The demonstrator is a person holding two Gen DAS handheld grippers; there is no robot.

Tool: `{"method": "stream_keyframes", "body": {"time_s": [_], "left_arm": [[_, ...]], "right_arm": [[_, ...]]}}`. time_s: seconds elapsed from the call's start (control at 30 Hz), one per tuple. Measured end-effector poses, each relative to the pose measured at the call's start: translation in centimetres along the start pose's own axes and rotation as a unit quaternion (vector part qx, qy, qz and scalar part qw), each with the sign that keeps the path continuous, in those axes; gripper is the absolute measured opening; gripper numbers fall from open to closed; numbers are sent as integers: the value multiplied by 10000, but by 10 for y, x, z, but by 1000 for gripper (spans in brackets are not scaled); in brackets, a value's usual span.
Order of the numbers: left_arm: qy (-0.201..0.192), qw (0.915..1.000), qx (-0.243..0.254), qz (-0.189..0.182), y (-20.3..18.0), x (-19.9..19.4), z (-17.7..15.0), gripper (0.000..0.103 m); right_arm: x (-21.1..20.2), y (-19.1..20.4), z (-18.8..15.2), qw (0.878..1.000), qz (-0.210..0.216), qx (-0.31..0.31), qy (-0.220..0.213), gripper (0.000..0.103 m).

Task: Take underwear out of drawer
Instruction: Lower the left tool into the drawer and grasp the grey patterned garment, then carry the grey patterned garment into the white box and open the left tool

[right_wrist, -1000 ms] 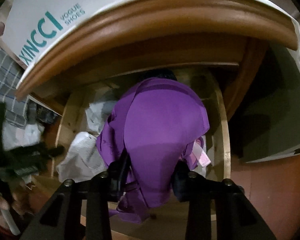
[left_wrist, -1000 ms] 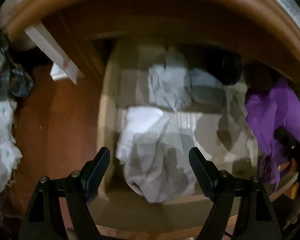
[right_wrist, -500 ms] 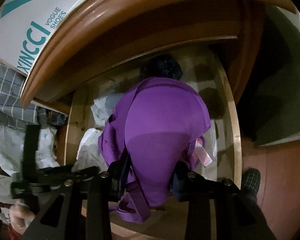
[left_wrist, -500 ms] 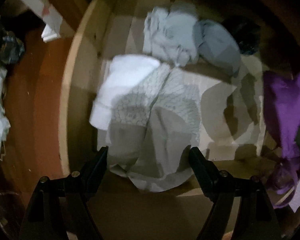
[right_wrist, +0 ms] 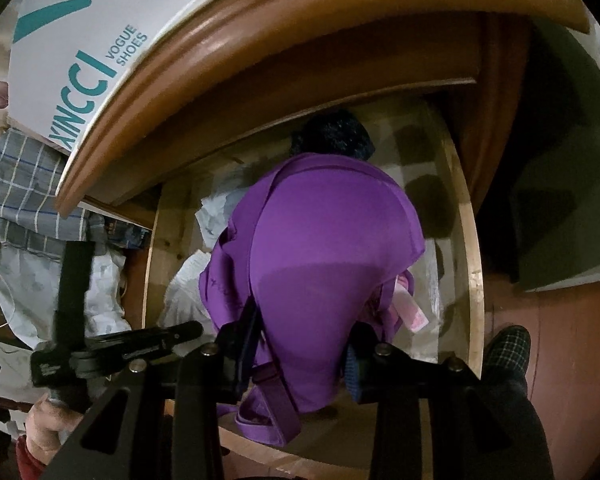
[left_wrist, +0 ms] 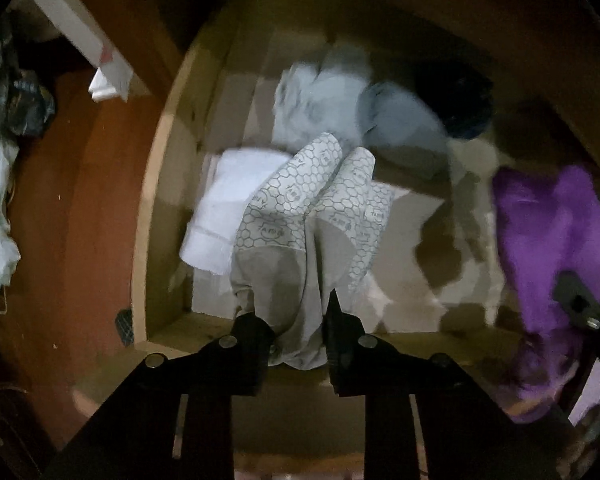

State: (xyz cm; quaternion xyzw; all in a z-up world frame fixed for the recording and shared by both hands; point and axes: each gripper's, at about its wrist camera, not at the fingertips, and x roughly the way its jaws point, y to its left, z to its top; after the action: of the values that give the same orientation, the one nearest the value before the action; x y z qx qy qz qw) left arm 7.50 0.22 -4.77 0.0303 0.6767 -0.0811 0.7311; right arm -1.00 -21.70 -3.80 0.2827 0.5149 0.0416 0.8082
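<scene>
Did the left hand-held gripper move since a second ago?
Yes. The left hand-held gripper dipped toward the drawer and shut on the patterned underwear.

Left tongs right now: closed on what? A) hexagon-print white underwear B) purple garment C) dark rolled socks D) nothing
A: the left tongs pinch the hexagon-print white underwear at its lower edge inside the drawer; the purple garment sits in the right tongs.
</scene>
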Motion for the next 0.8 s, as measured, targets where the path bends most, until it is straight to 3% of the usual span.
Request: {"method": "stream_keyframes", "body": {"time_s": [0.4,0.5,0.63,0.8], "left_arm": [[-844,9954,373,-262,3,-98,-33,20],[-1071,9925,355,-472,9,-132,-36,20],[-1618,9833,390,-733,16,-194,-41,20],[-2415,9646,559,-904,15,-280,-31,20]], "right_arm": [[0,-6,-1,9999,-92,76,19,36],[1,-6,-1,9999,-106,75,24,36],[1,-4,-2,9999,-101,49,25,36],[2,-2,-2,9999,-113,16,18,36]]}}
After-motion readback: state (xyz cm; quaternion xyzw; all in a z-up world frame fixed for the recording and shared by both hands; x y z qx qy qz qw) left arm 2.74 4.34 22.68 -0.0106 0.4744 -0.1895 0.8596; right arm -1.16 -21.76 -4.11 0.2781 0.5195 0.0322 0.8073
